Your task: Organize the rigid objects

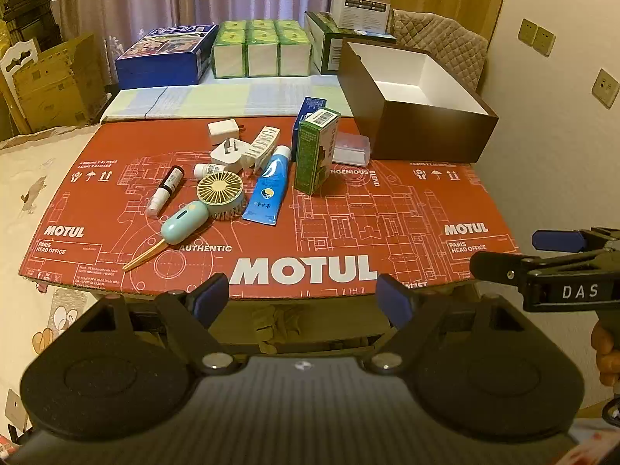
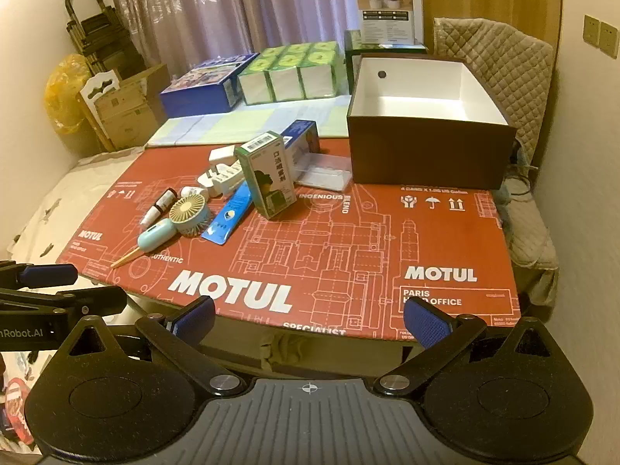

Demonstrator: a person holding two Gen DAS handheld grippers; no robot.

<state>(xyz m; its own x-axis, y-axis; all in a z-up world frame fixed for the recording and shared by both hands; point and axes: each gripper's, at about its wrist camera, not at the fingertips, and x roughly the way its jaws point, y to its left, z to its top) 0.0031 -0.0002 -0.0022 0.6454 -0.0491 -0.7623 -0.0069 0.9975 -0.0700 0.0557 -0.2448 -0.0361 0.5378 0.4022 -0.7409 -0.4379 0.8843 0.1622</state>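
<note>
- Left wrist view: my left gripper (image 1: 304,294) hangs over the near edge of the red Motul cardboard sheet (image 1: 348,217) covering the worktop, jaws wide apart, nothing between them.
- My right gripper (image 1: 515,252) shows at the right edge, off the sheet's near right corner; jaws apart, empty; a bit of the hand (image 1: 604,352) holding it is visible below.
- Small items cluster left of centre: green carton (image 1: 316,151) upright, blue carton (image 1: 308,114) just behind it, blue tube (image 1: 269,186) lying beside its left, round fan (image 1: 221,192), teal case (image 1: 184,223), dark-capped vial (image 1: 166,190), white chargers (image 1: 228,139), clear plastic case (image 1: 350,149) to the carton's right.
- Open brown box (image 1: 422,131), white inside, empty, sits at the sheet's far right corner.
- Right wrist view: my right gripper (image 2: 308,321) over the near edge, jaws fully apart, holding nothing.
- Left gripper (image 2: 66,286) pokes in at the left edge.
- Same cluster left of centre: green carton (image 2: 267,178), blue tube (image 2: 228,219), fan (image 2: 190,211), teal case (image 2: 157,236).
- Brown box (image 2: 426,155) at far right, clear case (image 2: 323,174) touching or just beside its front left corner.
- Stacked cartons (image 2: 286,73) behind, off the sheet.
</note>
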